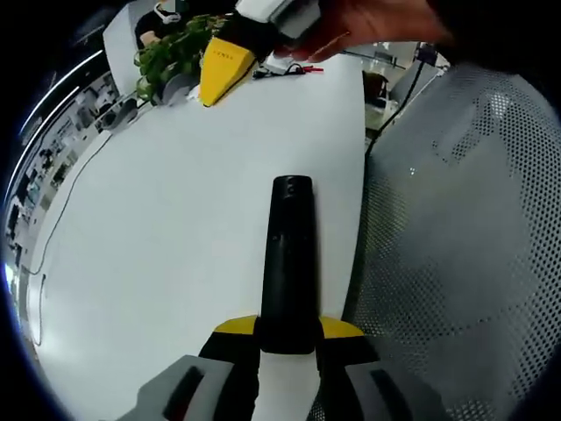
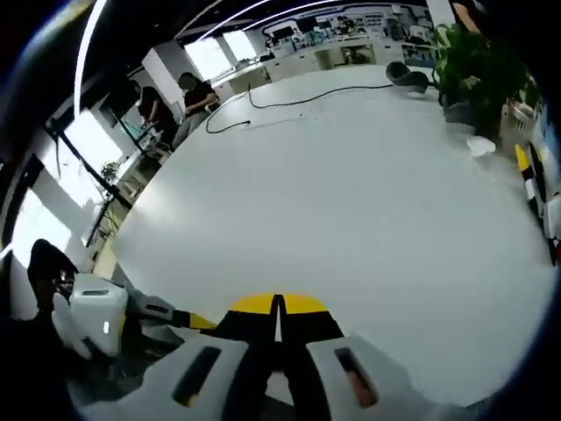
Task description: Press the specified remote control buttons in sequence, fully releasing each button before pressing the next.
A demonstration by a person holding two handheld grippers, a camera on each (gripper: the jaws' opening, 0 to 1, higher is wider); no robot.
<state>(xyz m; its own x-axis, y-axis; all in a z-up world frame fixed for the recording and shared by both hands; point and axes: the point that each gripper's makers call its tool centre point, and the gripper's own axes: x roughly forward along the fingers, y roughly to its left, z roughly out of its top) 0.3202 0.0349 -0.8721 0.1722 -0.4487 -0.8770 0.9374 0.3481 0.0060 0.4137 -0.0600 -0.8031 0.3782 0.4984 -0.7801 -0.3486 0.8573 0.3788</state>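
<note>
Jaws: the left gripper (image 1: 287, 338) clamps the near end of one black remote control (image 1: 288, 259), which points away over the white table (image 1: 175, 228); the right gripper (image 2: 279, 326) has its jaws pressed together on nothing. Its yellow tip hangs above the far end of the table in the left gripper view. One potted plant (image 2: 473, 66), one black cable (image 2: 289, 101), one mesh chair (image 1: 465, 228), two seated people (image 2: 171, 105).
</note>
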